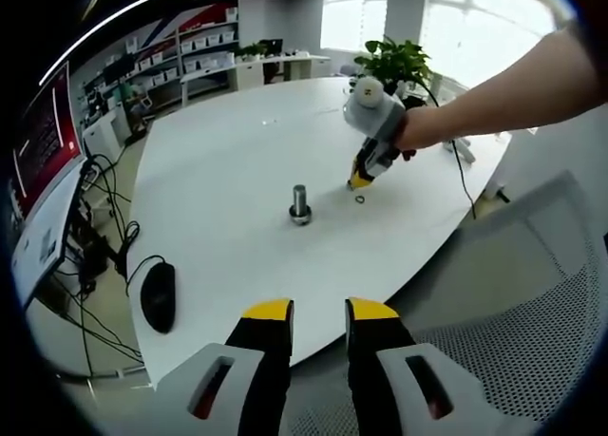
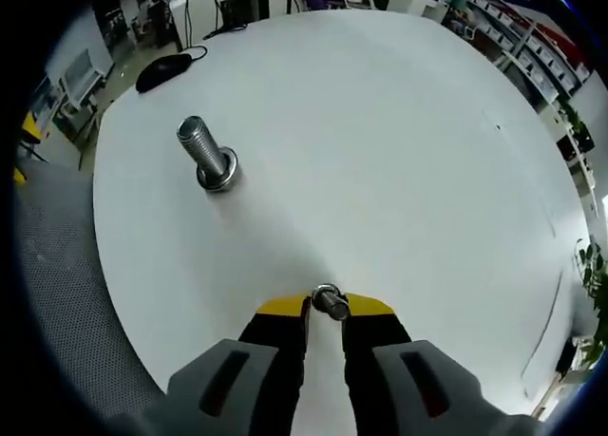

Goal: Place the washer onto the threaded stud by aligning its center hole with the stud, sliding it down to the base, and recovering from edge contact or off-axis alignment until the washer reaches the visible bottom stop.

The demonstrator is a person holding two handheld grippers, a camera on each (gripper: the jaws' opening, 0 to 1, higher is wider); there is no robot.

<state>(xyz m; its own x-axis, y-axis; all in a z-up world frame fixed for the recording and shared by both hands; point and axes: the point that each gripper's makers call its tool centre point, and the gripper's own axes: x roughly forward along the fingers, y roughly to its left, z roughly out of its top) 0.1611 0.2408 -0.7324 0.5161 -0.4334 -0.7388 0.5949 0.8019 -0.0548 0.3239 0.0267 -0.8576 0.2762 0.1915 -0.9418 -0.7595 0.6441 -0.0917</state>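
A threaded steel stud (image 1: 300, 204) (image 2: 207, 154) stands upright on a wide round base in the middle of the white table (image 1: 228, 170) (image 2: 399, 132). The small washer (image 2: 330, 301) (image 1: 359, 199) sits between the yellow tips of my right gripper (image 2: 326, 306), low at the table surface, to the right of the stud. In the left gripper view a hand holds that right gripper (image 1: 360, 180), which points down at the washer. My left gripper (image 1: 320, 311) hangs open over the table's near edge, with nothing between its fingers.
A black mouse (image 1: 158, 295) (image 2: 163, 67) lies near the table's edge with its cable trailing off. A grey mesh chair (image 1: 532, 341) stands close on the right. A potted plant (image 1: 397, 62) and a cable sit at the far side. A monitor (image 1: 43, 170) stands at the left.
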